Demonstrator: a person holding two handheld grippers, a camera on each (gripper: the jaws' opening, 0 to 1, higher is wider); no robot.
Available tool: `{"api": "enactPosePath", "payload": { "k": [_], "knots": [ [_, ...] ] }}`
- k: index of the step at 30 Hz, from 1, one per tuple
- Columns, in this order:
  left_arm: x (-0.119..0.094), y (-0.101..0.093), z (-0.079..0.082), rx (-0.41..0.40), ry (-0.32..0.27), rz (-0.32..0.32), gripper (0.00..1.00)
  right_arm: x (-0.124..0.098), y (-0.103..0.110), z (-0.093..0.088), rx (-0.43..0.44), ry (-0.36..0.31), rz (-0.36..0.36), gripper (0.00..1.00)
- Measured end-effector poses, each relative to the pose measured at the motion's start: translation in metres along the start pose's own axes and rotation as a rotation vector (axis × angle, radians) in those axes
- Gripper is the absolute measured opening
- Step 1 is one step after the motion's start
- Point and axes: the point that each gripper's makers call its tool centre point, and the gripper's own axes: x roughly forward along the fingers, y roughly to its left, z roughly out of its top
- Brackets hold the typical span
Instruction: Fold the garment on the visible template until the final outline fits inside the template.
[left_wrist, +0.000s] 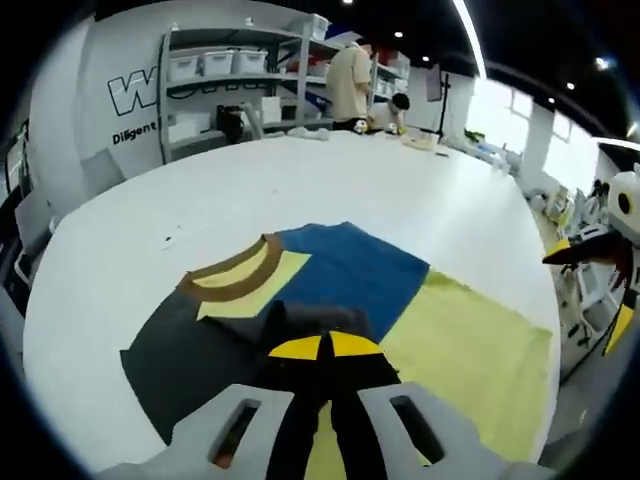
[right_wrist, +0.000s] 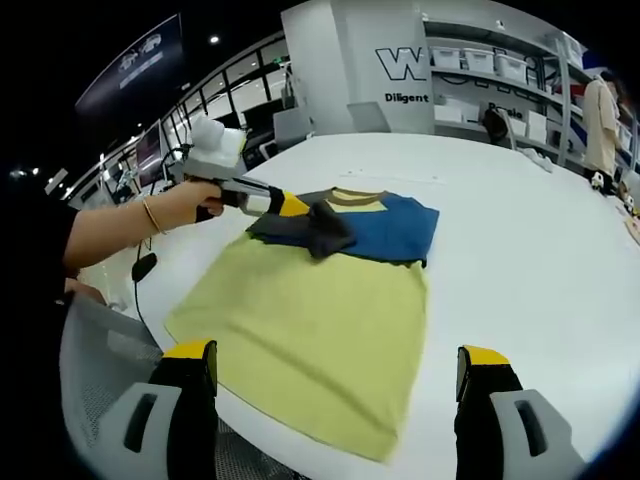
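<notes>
A shirt lies flat on the white table (right_wrist: 520, 260), with a yellow body (right_wrist: 310, 320), a blue shoulder (right_wrist: 395, 228) and a brown collar (right_wrist: 352, 196). In the left gripper view the yellow body (left_wrist: 470, 350), blue shoulder (left_wrist: 350, 265) and collar (left_wrist: 245, 275) sit just ahead of my jaws. My left gripper (left_wrist: 322, 348) is shut on the dark grey sleeve (left_wrist: 200, 360). The right gripper view shows a hand holding the left gripper (right_wrist: 300, 210), with the grey sleeve (right_wrist: 322, 232) bunched over the chest. My right gripper (right_wrist: 335, 385) stands open, jaws wide apart, short of the yellow hem.
Shelves with white bins (left_wrist: 215, 65) and a standing person (left_wrist: 350, 85) are beyond the table's far edge. A grey mesh chair (right_wrist: 95, 370) sits at the near edge beside my right gripper. Bare table surrounds the shirt (left_wrist: 300, 180).
</notes>
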Motion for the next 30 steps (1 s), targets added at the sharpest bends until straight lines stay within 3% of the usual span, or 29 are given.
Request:
{"api": "enactPosePath", "payload": {
  "k": [16,24,30],
  "knots": [
    [0.045,-0.012,0.051,0.12,0.003,-0.061,0.0,0.002,0.002,-0.002,-0.006,0.002,0.014,0.99],
    [0.073,-0.014,0.055,0.156,0.037,-0.084,0.0,0.005,-0.004,-0.005,0.014,0.008,0.007,0.99],
    [0.09,-0.004,0.05,0.107,0.053,-0.072,0.0,0.008,-0.005,-0.006,0.018,0.012,0.01,0.99]
  ]
}}
